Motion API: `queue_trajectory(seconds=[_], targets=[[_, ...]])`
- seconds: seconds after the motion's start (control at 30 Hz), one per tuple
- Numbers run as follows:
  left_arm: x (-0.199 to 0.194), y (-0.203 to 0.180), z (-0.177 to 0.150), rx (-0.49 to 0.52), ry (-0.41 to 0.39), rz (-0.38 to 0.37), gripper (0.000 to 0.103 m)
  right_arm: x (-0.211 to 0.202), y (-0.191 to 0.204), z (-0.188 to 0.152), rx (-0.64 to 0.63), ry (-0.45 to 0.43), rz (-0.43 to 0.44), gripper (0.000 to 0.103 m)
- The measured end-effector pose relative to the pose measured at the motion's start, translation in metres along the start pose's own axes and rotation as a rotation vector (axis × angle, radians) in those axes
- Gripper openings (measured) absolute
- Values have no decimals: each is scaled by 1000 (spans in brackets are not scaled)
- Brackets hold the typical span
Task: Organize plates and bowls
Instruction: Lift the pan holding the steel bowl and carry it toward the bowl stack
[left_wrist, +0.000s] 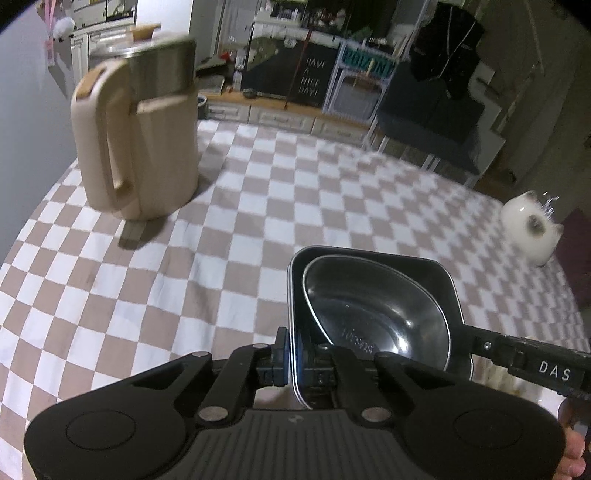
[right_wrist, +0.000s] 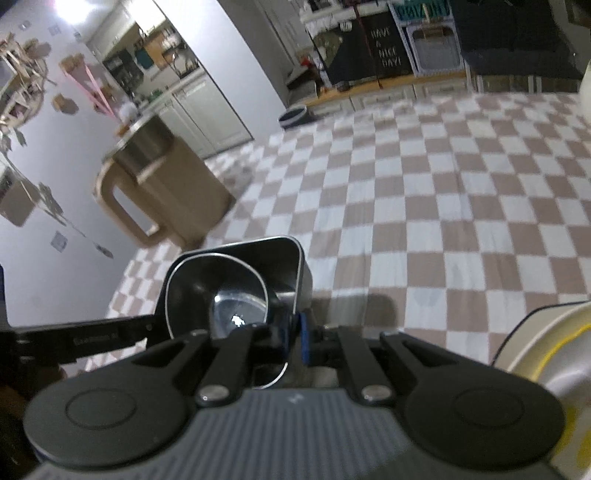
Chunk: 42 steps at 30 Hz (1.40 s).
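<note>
The left gripper (left_wrist: 293, 363) is clamped on the near rim of a dark square dish (left_wrist: 436, 273) that carries a round steel bowl (left_wrist: 373, 314) inside it, while the right gripper (right_wrist: 295, 338) pinches the opposite rim of that dish (right_wrist: 291, 258), so the stack hangs between the two tools at lower centre of each view, above the checkered tablecloth (left_wrist: 258, 206). A beige jug (left_wrist: 140, 147) stands at upper left and a white pot (left_wrist: 532, 229) at the right edge. The cloth ahead lies open to the table's far edge, with a pale plate (right_wrist: 546, 343) at lower right of the right view.
</note>
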<state>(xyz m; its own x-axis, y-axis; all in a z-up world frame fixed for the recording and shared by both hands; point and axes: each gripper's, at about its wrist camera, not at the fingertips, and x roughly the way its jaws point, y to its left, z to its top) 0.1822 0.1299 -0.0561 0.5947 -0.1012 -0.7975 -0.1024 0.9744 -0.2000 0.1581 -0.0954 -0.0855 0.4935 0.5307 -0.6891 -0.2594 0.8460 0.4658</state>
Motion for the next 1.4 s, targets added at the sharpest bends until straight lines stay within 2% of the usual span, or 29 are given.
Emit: queue_trajectory(seconds=[0.4, 0.57, 0.93, 1.4], targets=[[-52, -41, -10, -28, -144, -84, 5, -70, -10, 4, 17, -144, 36, 8], [-61, -64, -17, -27, -166, -122, 5, -101, -20, -2, 26, -193, 31, 8], [-69, -133, -33, 65, -157, -186, 6, -156, -49, -19, 62, -277, -30, 8], [-39, -210, -54, 130, -88, -240, 5, -192, -92, -41, 163, -336, -116, 8]])
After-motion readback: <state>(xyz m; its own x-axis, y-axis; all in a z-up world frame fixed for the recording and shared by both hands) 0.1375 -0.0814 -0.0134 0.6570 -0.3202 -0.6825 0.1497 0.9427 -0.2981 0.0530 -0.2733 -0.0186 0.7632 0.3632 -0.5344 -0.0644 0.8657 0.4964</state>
